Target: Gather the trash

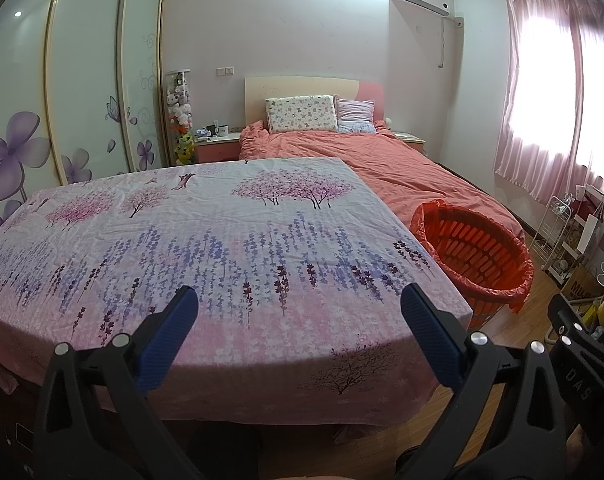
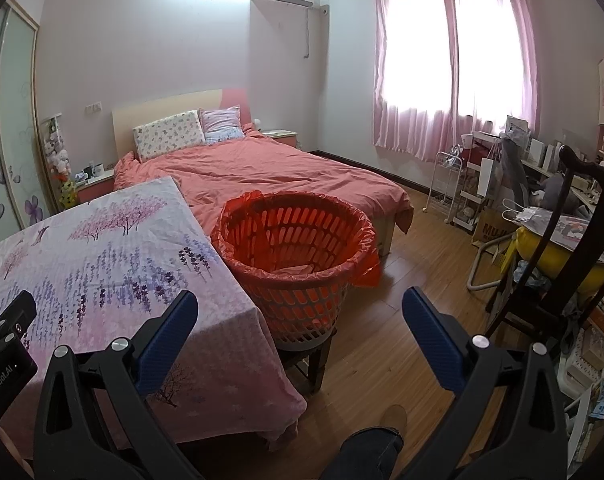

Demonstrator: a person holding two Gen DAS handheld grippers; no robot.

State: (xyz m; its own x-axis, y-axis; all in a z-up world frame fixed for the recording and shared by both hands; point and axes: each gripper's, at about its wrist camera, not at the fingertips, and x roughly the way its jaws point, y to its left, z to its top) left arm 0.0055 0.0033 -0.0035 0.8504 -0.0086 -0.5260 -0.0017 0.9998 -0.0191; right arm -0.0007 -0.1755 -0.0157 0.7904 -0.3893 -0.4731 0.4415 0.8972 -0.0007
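Two grippers are mine, one in each hand, and both hang above the near end of the room with nothing between their fingers. Far left, a sliding wardrobe [image 1: 89, 92] with purple flowers on its panels runs along the wall. In front of it stands the table, covered by a floral cloth [image 1: 205, 248] printed with pink trees and lavender sprigs. My left gripper [image 1: 299, 316] hovers over the near edge of that cloth, its blue pads spread wide apart and gripping nothing. Beyond the table, a bed [image 1: 402, 164] with a salmon-pink cover reaches back to two pillows at the headboard.

Just beside the table's right edge sits the orange basket [image 2: 297, 256], lined with a red bag [image 2: 366, 268] folded over its rim and resting on a low dark stool [image 2: 314, 364]. Something pale lies at the bottom of it; I cannot tell what. My right gripper [image 2: 299, 316] hangs over the wooden floor [image 2: 402, 264] near the basket's front, fingers likewise spread and empty. Further right, pink curtains [image 2: 450, 64] cover a bright window, and a dark wooden chair [image 2: 574, 216] stands against cluttered shelves.
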